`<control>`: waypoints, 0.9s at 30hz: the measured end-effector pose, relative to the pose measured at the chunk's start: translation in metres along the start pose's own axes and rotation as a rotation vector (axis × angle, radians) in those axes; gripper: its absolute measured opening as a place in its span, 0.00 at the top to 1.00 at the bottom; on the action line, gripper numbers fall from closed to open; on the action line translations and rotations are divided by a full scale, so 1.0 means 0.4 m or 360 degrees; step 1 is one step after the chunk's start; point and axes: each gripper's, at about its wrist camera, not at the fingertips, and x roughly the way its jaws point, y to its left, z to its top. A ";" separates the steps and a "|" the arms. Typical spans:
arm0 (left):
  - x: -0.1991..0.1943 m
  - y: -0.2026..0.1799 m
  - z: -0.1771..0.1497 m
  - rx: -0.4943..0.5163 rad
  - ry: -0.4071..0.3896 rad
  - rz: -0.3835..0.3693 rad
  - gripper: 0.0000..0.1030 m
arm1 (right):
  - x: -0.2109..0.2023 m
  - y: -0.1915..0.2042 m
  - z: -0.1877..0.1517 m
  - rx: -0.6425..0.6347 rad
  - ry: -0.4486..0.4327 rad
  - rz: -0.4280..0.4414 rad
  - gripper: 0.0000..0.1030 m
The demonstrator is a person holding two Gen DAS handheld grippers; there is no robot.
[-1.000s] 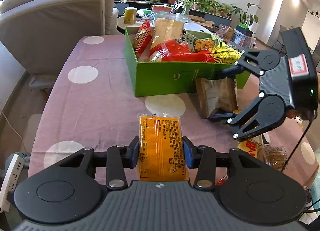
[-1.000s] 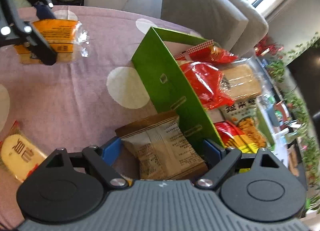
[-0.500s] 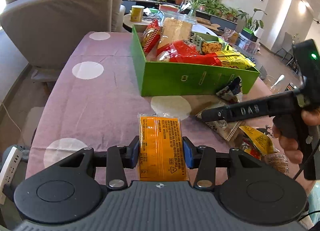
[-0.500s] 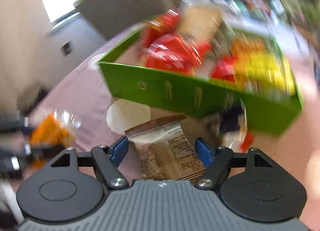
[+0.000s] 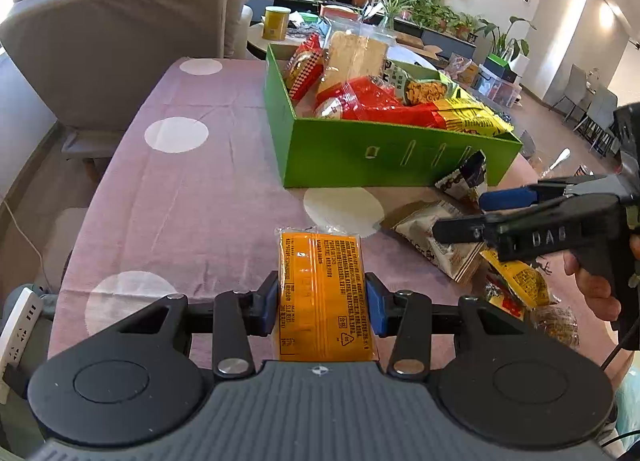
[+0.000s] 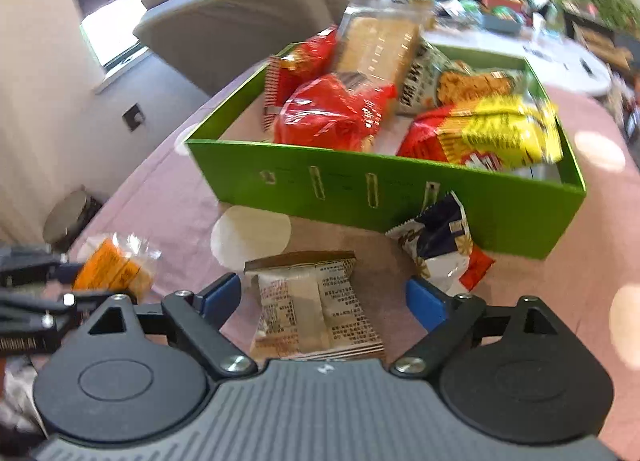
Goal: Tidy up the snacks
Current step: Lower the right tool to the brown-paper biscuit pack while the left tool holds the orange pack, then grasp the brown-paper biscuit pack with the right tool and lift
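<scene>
Between the right gripper's [image 6: 323, 297] opening fingers, neither pad touching it, lies the beige snack packet [image 6: 314, 307] on the tablecloth [image 5: 192, 197], its long axis running ahead toward the green box [image 6: 400, 197]. The box wall stands just beyond the fingertips, a dark packet [image 6: 440, 249] leaning against it. The left gripper [image 5: 323, 299] is clamped on the orange packet [image 5: 324, 293], farther from the box over open cloth.

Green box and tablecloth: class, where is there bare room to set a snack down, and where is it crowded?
Bare cloth lies left of the green box, toward the grey chair. Inside, a bare strip runs along the near wall. Crowded: right of the orange packet, where the beige packet and others lie.
</scene>
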 end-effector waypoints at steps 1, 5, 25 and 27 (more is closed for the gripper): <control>0.007 0.000 -0.001 0.0005 0.0018 -0.0002 0.61 | 0.000 0.007 -0.004 -0.0062 -0.0005 -0.0007 0.21; 0.042 0.005 -0.008 0.0008 0.0080 0.0032 0.60 | 0.018 0.040 -0.022 -0.0272 0.0009 -0.0080 0.18; 0.044 -0.038 -0.045 0.0218 0.0034 0.0124 0.57 | 0.060 0.046 -0.019 -0.0162 0.0036 -0.0171 0.25; 0.041 -0.036 -0.041 0.0214 0.0036 0.0102 0.60 | 0.054 0.044 -0.022 -0.0145 0.0014 -0.0156 0.25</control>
